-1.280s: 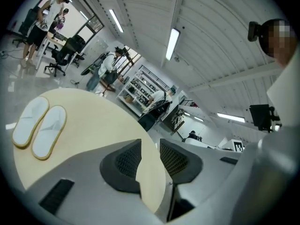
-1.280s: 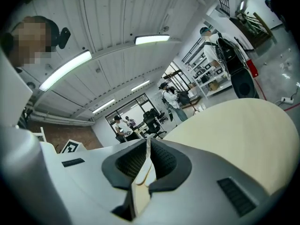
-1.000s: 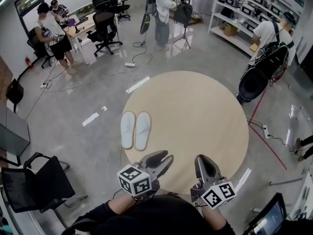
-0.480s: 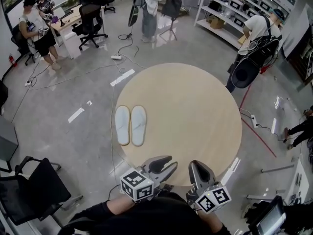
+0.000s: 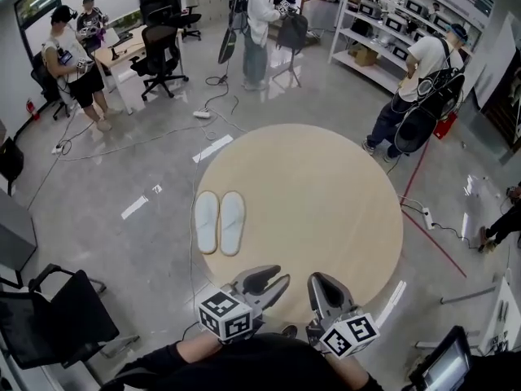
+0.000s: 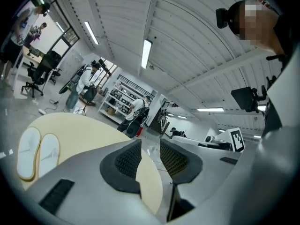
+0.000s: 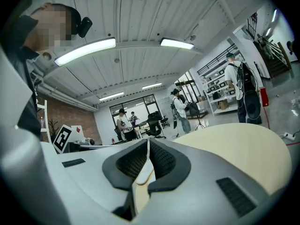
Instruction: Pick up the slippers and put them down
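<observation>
2 white slippers (image 5: 220, 222) together on table (image 5: 334, 194) (near left edge)

A round, pale desk (image 5: 326, 210) stands on a glossy grey floor (image 5: 122, 177), with a black office chair (image 5: 57, 316) off its lower-left side. Beyond it a person in a white top (image 5: 259, 19) stands near white shelving (image 5: 383, 35). A person with a black backpack (image 5: 425, 59) stands to the right, above a red floor line (image 5: 435, 247).
</observation>
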The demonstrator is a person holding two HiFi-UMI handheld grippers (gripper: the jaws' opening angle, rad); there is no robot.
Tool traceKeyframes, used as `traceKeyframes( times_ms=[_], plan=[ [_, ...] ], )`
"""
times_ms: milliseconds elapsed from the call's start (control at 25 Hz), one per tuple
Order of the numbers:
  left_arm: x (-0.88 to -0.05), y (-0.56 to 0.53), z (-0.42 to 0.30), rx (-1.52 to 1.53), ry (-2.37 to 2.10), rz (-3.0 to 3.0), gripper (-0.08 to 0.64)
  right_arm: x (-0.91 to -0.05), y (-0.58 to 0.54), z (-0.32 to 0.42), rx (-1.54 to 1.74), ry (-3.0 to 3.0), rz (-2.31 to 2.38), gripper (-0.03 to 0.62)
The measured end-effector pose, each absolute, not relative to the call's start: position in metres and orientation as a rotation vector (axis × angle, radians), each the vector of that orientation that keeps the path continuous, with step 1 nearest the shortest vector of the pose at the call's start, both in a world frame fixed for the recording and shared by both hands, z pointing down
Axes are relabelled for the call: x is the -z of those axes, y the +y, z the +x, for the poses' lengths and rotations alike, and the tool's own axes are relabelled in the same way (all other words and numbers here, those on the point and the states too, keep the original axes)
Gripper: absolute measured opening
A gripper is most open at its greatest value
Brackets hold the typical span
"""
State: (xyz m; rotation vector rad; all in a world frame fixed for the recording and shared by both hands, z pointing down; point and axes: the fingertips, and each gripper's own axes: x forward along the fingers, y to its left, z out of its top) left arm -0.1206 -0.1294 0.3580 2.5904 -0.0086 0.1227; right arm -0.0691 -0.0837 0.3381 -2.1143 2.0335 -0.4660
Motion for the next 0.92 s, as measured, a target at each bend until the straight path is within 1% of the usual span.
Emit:
traceKeyframes(
  times_ms=[280, 920],
  plan=[
    [-0.339, -0.108, -0.095, -0.131, -0.040, 2.663, 0.137, -0.319, -0.064, -0.043, 0.394, 2.047, -2.081, 0.028],
    [-0.321, -0.093, -0.077, -0.104, -0.107, 2.788, 0.137, -0.304, -0.047, -0.021, 0.271, 2.067, -2.055, 0.023]
  ],
)
